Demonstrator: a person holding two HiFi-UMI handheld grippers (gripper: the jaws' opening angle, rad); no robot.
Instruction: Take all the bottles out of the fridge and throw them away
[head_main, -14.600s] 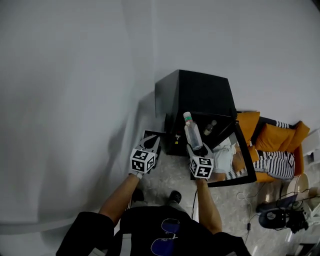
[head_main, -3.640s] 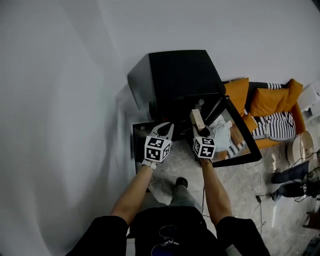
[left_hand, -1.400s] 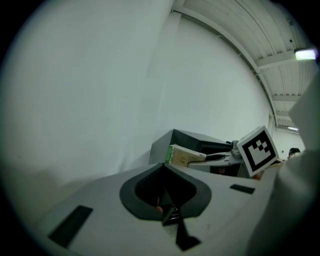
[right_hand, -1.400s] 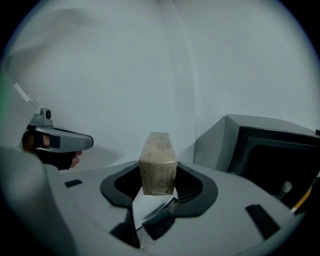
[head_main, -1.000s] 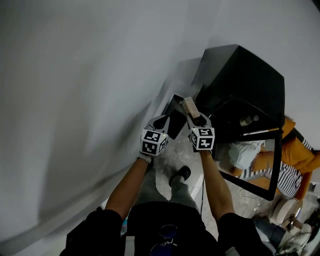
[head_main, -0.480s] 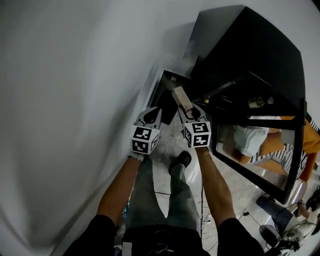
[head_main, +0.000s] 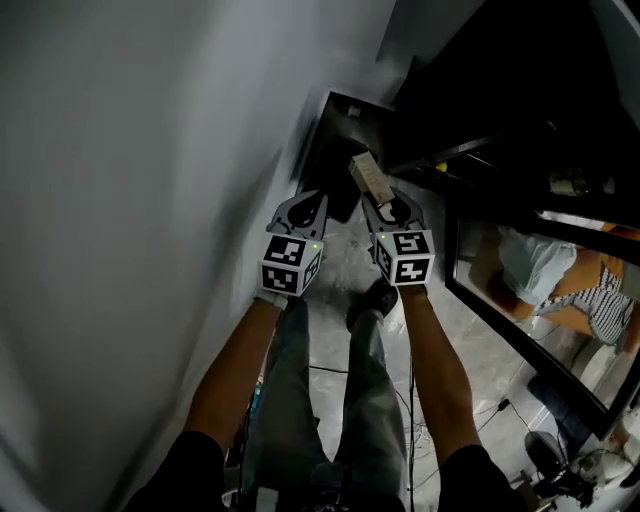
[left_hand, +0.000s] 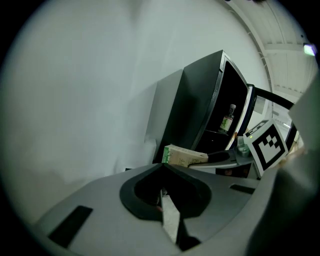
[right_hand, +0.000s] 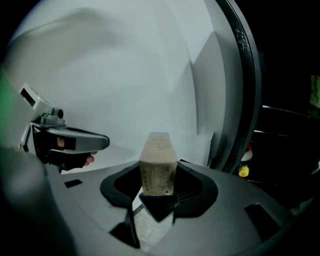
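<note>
Looks like the throw-away step. Pinching a small tan carton (head_main: 369, 178) in the right gripper (head_main: 386, 207), close by the black bin (head_main: 322, 150) on the floor between the wall and the fridge (head_main: 520, 60). Keeping the left gripper (head_main: 305, 206) pressed together with nothing in it, just beside the right one. Not yet let go of the carton.

Next, most likely: reach on over the mouth of the black bin, spread the right tongs and drop the carton in. Then back to the fridge for the bottle (left_hand: 227, 118) left standing on a shelf inside.

Compared with a second ago: crouched much lower, with both grippers down near the floor and the black bin far closer. Same pinch on the carton, same shut left tongs.
</note>
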